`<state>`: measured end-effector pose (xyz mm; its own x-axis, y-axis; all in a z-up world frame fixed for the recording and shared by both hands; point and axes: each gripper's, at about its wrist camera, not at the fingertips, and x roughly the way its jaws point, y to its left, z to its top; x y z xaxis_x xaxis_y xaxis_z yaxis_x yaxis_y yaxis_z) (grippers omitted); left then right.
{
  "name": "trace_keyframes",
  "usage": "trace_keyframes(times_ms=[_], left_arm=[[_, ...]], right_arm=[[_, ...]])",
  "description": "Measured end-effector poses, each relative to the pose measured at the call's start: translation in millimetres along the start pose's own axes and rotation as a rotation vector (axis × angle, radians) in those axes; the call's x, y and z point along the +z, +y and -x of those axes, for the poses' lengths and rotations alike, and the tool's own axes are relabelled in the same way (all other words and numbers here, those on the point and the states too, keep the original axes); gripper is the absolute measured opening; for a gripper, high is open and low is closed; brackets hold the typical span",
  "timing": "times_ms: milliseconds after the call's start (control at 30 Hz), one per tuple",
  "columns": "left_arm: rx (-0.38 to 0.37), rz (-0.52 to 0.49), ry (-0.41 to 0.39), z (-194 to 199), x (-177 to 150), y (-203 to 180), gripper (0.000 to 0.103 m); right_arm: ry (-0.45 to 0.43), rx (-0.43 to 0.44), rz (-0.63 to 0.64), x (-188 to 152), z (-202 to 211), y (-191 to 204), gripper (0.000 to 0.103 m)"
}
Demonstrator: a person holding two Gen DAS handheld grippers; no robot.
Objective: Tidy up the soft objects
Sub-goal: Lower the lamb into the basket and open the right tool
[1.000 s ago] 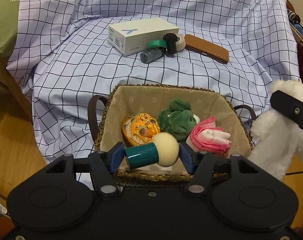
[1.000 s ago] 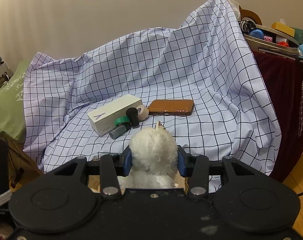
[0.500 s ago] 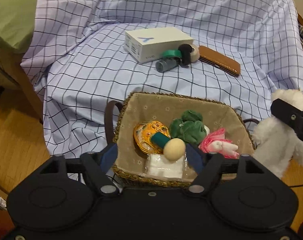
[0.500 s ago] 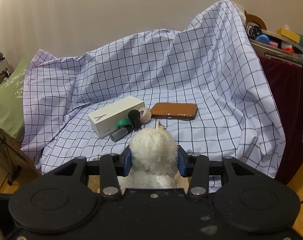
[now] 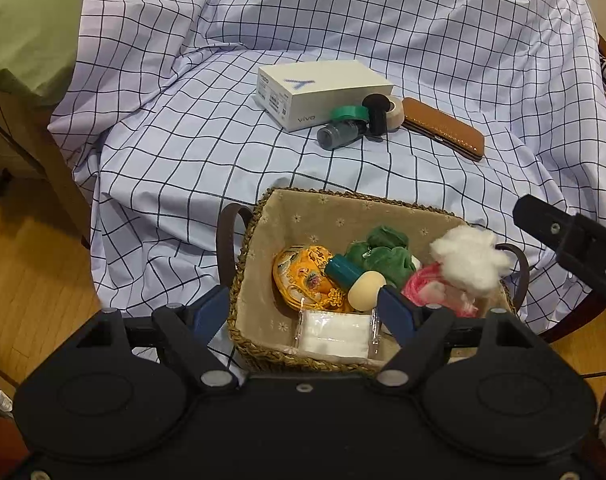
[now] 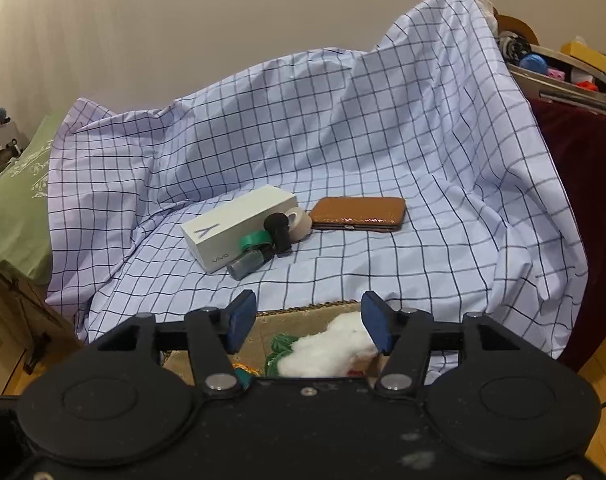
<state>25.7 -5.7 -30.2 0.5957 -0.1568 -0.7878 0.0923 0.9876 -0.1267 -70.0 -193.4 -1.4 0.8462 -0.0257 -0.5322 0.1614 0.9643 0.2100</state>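
A woven basket (image 5: 250, 240) with a beige liner sits on the checked sheet. In it lie an orange embroidered pouch (image 5: 305, 276), a green plush (image 5: 381, 250), a teal-and-cream mushroom toy (image 5: 357, 280), a pink item (image 5: 421, 290), a white tissue pack (image 5: 335, 334) and a white fluffy plush (image 5: 469, 258). My left gripper (image 5: 303, 312) hangs open over the basket's near rim, nothing between its pads. My right gripper (image 6: 309, 322) has its jaws opening; the white fluffy plush (image 6: 327, 352) lies loose below them in the basket (image 6: 303, 308).
Farther back on the sheet are a white box (image 5: 323, 88), a green tape roll (image 5: 349, 112), a grey bottle (image 5: 337, 136), a black cap piece (image 5: 377, 114) and a brown case (image 5: 443, 128). A green cushion (image 5: 27, 32) lies left; a cluttered shelf (image 6: 559, 72) stands right.
My left gripper opened and dropped the mushroom toy into the basket. My right gripper then opened, and the white plush fell into the basket's right side.
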Motion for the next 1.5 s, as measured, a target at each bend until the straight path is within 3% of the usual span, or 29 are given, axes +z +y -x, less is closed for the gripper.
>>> trace_keyframes(times_ms=[1167, 1500], left_arm=[[0.008, -0.043, 0.015, -2, -2, -6, 0.077], [0.003, -0.058, 0.053, -8, -3, -7, 0.078]], right_arm=[[0.057, -0.026, 0.001, -8, -6, -5, 0.058], [0.132, -0.038, -0.021, -10, -17, -12, 0.058]])
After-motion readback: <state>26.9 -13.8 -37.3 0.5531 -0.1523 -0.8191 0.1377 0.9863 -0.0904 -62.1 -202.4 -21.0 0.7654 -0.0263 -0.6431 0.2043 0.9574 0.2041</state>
